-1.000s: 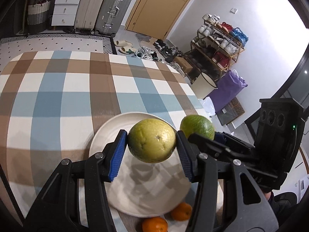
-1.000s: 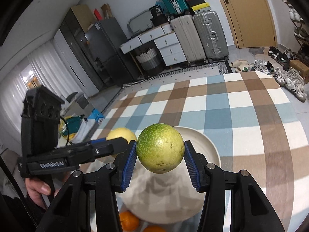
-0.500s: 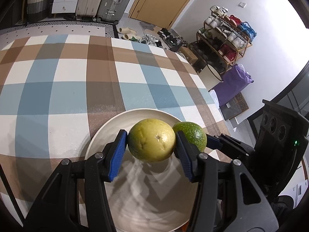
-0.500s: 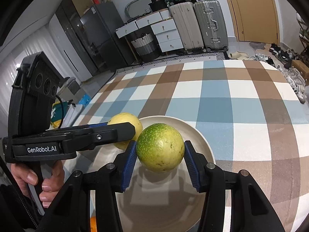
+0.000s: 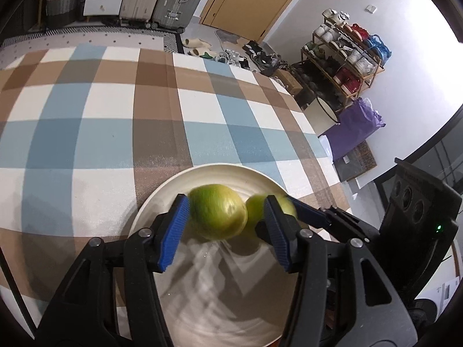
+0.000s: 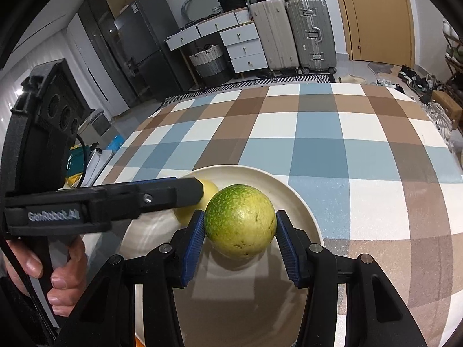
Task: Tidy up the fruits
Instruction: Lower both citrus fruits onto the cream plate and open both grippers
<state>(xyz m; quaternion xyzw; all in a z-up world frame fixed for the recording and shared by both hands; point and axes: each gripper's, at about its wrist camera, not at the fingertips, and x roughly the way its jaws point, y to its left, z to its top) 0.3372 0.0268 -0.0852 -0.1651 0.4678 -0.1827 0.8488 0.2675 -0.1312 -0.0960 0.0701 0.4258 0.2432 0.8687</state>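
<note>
A yellow-green fruit (image 5: 217, 215) lies on the cream plate (image 5: 162, 193), between the spread fingers of my left gripper (image 5: 222, 231); a gap shows by the right pad, so the gripper is open. The fruit is blurred. My right gripper (image 6: 240, 241) is shut on a greener round fruit (image 6: 240, 221), held just over the same plate (image 6: 301, 199). This green fruit shows in the left wrist view (image 5: 257, 208) beside the yellow one. In the right wrist view the yellow fruit (image 6: 209, 188) is half hidden behind the left gripper's finger.
The plate sits near the front of a table with a blue, brown and white checked cloth (image 5: 115, 110). An orange sliver (image 6: 138, 343) shows at the plate's near edge. Suitcases, drawers and a shoe rack stand on the floor beyond.
Both grippers have come down and forward to the plate. The left gripper has opened and let the yellow fruit onto the plate. The right gripper still holds the green fruit.
</note>
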